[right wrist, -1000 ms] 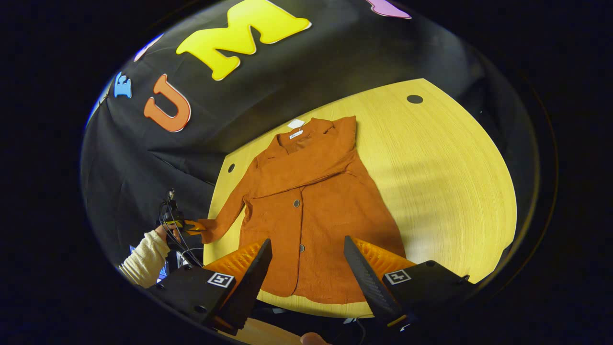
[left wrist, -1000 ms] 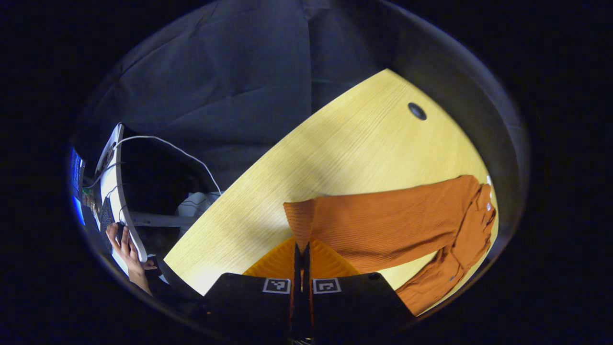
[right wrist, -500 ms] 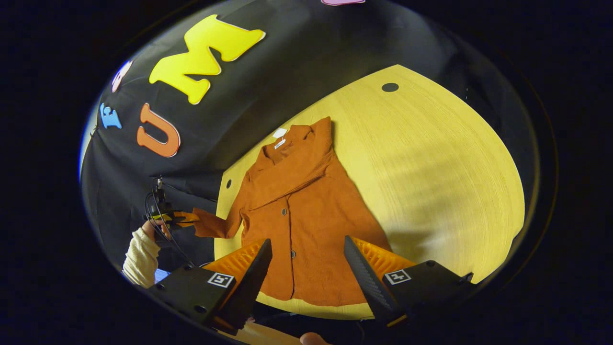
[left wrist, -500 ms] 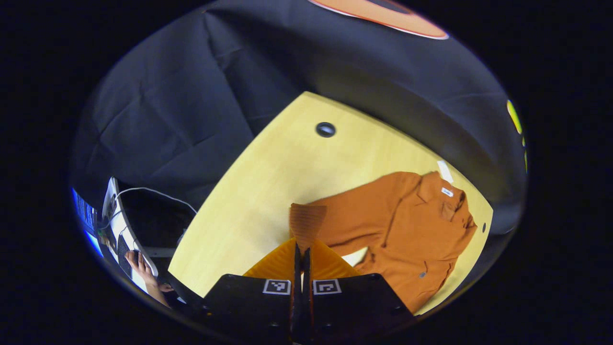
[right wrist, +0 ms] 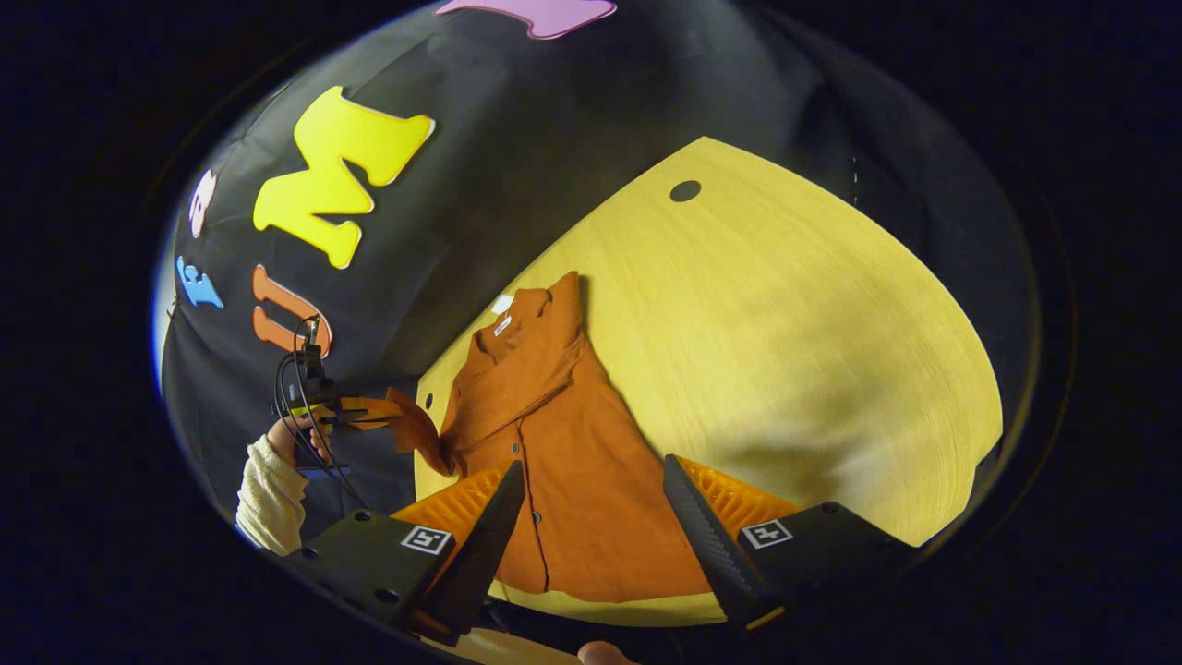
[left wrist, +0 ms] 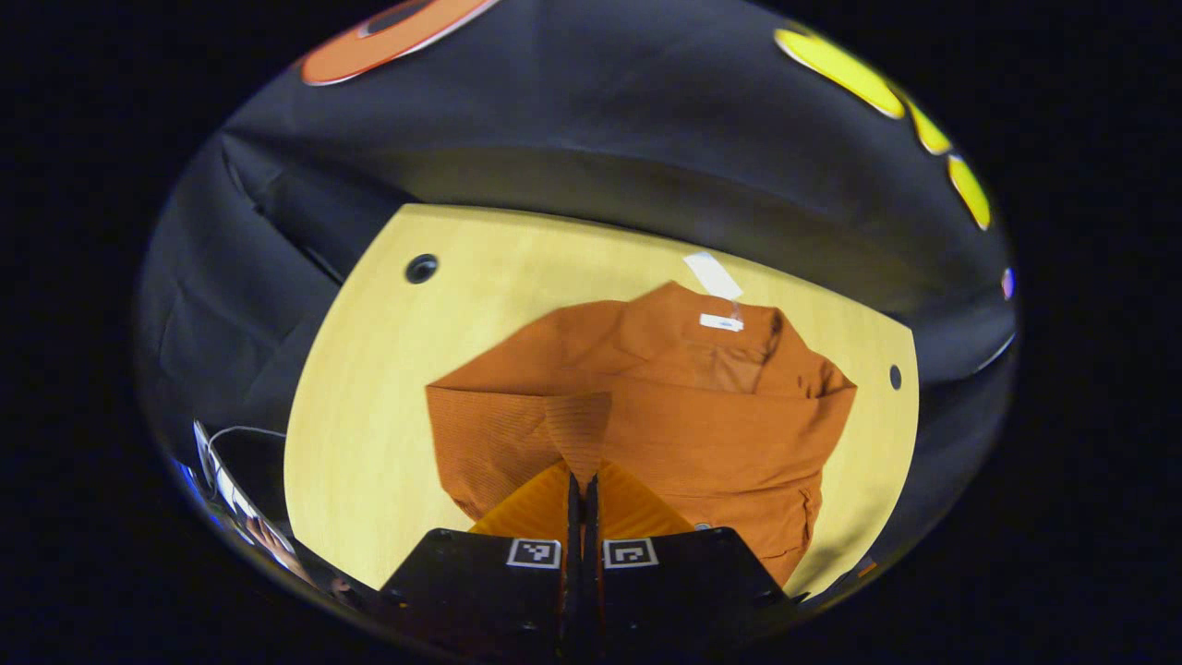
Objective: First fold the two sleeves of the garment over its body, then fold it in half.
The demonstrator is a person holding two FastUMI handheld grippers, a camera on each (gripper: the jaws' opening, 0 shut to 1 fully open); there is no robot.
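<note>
Rust-orange knit, the garment [right wrist: 572, 480] lies face up on the pale wooden tabletop [right wrist: 813, 351], collar toward the booth's back wall and hem toward the near edge; in the right gripper view its front buttons run down the middle of the body. One sleeve [right wrist: 540, 365] lies slantwise across the chest, up by the collar, so that half of the sleeve step looks done. The other sleeve [left wrist: 517, 434] is in the air; its cuff [left wrist: 580, 429] is pinched between the closed left tongs [left wrist: 582, 480], which are held over the body, and in the right gripper view the same tongs [right wrist: 369, 411] can be seen in a hand [right wrist: 286, 443] off the tabletop's left edge with the sleeve drawn up from the shoulder. The right tongs [right wrist: 591, 494] stand wide apart with nothing between them, above the lower half of the garment. By my reading the work is midway through the sleeves: the held one has yet to be laid flat over the chest and let go, and the fold in half is left after that, since the hem lies at full length and the body is in a single layer.
</note>
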